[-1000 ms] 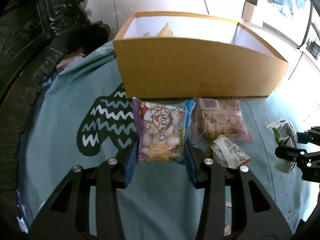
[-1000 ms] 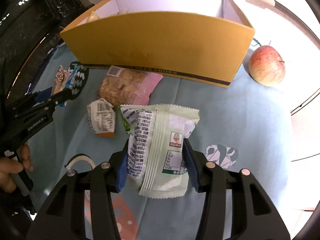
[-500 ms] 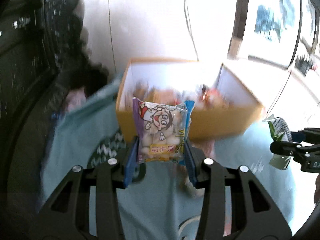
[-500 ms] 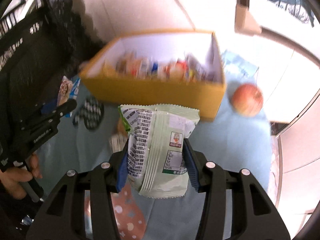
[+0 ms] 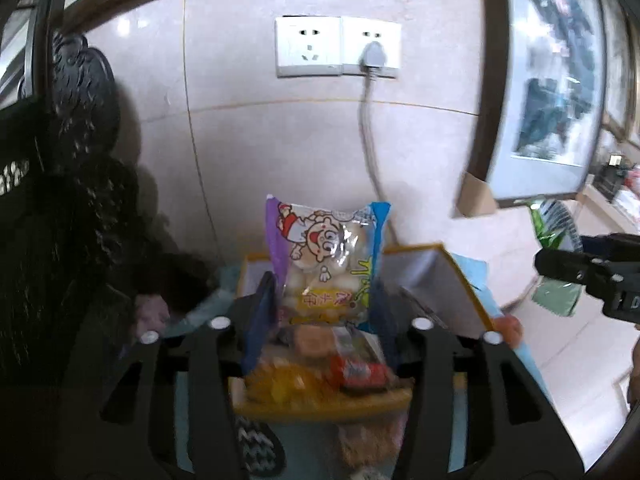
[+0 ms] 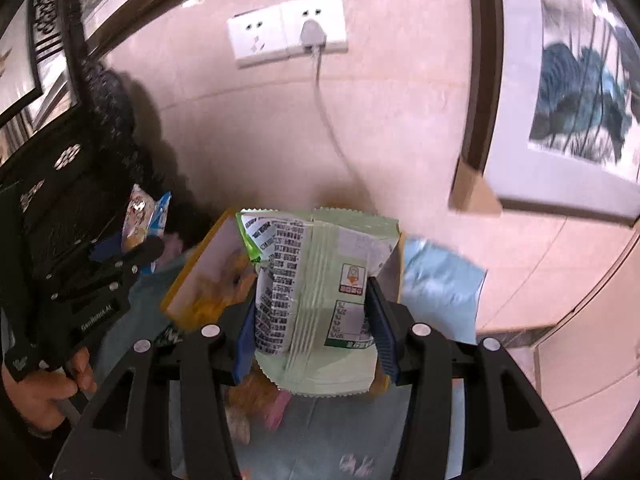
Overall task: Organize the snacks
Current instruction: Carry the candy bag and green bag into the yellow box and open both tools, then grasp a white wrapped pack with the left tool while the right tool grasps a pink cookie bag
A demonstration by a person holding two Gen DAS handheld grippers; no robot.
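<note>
Both packets, cartoon packet (image 5: 326, 264) and green packet (image 6: 320, 296), now raised above box (image 5: 460, 284).

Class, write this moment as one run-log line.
left gripper: shut on cartoon snack bag | right gripper: shut on green snack bag | both above yellow box

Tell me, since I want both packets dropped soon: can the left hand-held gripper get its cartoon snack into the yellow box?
Probably yes: the left hand-held gripper holds the cartoon snack above the open-topped yellow box, nothing between them.
</note>
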